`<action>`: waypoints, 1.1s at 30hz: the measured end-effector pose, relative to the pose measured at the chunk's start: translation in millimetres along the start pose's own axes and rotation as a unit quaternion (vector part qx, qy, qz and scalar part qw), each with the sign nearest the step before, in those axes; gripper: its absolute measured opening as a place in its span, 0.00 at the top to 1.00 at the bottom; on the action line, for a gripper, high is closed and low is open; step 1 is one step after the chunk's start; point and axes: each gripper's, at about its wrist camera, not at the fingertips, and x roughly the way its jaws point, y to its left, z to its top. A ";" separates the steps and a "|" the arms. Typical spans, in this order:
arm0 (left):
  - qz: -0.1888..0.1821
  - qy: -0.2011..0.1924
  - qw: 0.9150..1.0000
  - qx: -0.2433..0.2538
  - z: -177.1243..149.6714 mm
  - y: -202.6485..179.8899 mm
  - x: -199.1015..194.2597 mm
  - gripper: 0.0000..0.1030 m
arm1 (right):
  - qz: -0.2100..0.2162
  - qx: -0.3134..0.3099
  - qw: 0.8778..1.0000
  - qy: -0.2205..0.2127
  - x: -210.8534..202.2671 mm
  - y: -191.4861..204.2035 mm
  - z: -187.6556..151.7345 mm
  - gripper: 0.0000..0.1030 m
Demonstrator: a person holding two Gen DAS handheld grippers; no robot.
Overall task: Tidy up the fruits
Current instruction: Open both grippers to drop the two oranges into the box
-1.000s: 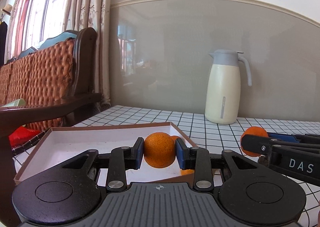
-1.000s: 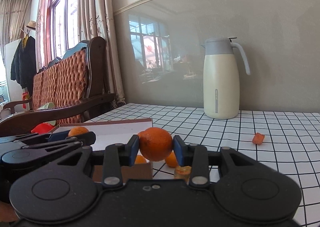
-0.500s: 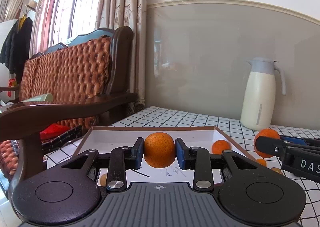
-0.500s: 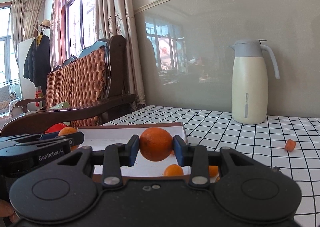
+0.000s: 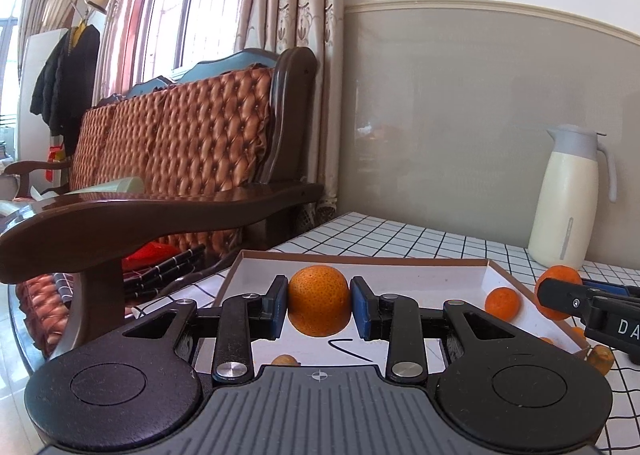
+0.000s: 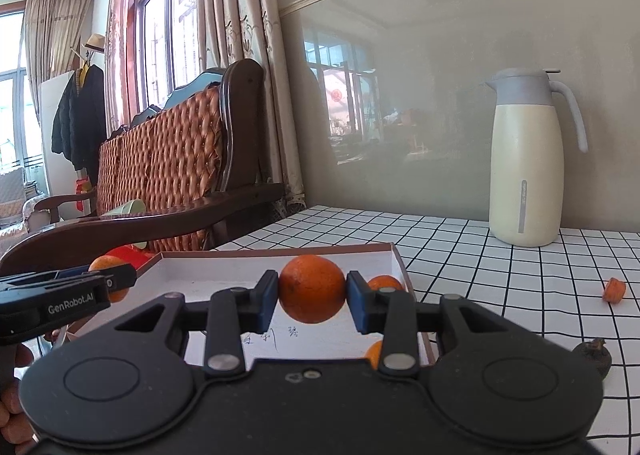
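Both grippers are carrying fruit: our left gripper [image 5: 319,307] is clamping a round, dimpled orange [image 5: 319,305], and our right gripper [image 6: 312,289] is pinching a smoother round orange [image 6: 312,288]. We are holding both above the shallow white cardboard box with a brown rim [image 5: 520,287], where a small orange tangerine [image 5: 502,303] is already lying. We are in the placing step; next, we judge, each fruit needs lowering onto bare box floor before the jaws part, clear of the tangerine.
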 end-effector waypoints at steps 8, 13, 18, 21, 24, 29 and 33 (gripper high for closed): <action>0.016 0.006 1.000 0.002 -2.8 9.8 11.2 0.67 | -0.005 0.006 1.000 0.006 16.3 1.0 -0.5 0.72; 0.020 0.012 1.000 0.000 -3.8 12.6 17.3 0.67 | -0.008 0.009 1.000 0.011 25.1 1.1 -0.6 0.72; 0.021 0.013 1.000 -0.001 -2.6 12.5 21.9 0.67 | -0.011 0.011 1.000 0.012 30.4 1.2 -0.5 0.72; 0.021 0.014 1.000 -0.001 -2.4 11.4 23.7 0.67 | -0.012 0.012 1.000 0.013 33.1 0.2 0.8 0.72; 0.022 0.016 1.000 -0.002 -2.5 11.1 27.0 0.67 | -0.016 0.011 1.000 0.016 36.4 0.2 2.0 0.72; 0.026 0.023 0.999 -0.005 -2.6 11.9 33.9 0.67 | -0.026 0.014 0.999 0.023 42.7 -2.7 1.4 0.72; 0.030 0.031 0.999 -0.007 -2.2 12.0 41.3 0.67 | -0.033 0.014 0.999 0.031 49.2 -4.0 -0.2 0.72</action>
